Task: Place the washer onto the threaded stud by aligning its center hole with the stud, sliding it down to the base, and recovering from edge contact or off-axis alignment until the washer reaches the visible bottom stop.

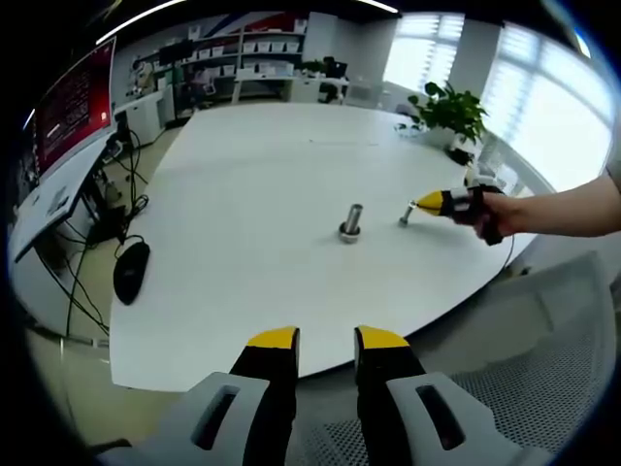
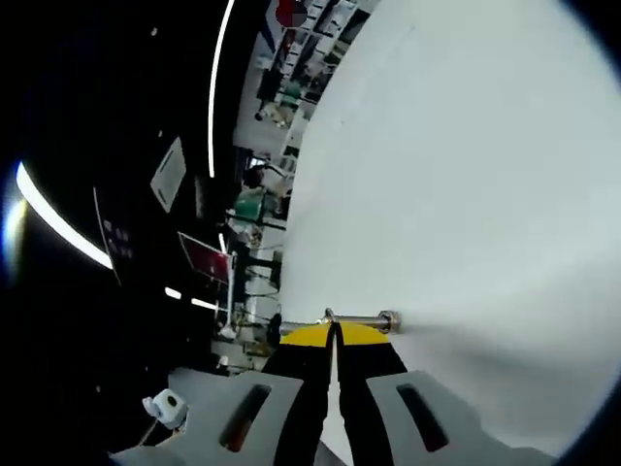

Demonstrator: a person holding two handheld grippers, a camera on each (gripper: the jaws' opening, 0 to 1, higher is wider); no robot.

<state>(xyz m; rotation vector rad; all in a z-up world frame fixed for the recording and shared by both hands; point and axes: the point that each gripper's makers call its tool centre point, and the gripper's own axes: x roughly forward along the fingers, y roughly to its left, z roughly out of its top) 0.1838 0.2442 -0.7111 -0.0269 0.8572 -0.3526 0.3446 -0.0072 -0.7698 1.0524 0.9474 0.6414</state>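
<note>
The threaded stud (image 1: 351,222) stands upright on its nut-like base near the middle of the white surface (image 1: 252,194), its long axis vertical and its top bare, so the washer is judged not yet on it. The right hand-held gripper (image 1: 411,211), held in a person's hand (image 1: 500,211) reaching in from the right of the left gripper view, is low over the surface just to the right of the stud, and a small metal piece, most likely the washer (image 1: 406,217), sits at its yellow tips; it is too small there to say whether it is on edge or flat. In the right gripper view the jaws of that gripper (image 2: 335,335) are pressed together, with a thin sliver of metal showing at their seam (image 2: 329,316), and the stud (image 2: 364,320) lies just beyond the tips, appearing sideways because the view is rolled. The coming move turns on this short gap: the washer must travel left toward the stud, rise above its top, and come level so the hole meets the vertical axis. The right hand is by far the nearer. The left hand-held gripper (image 1: 326,339) hangs back off the near edge of the surface, jaws spread and holding nothing, pointing toward the stud from well apart.
</note>
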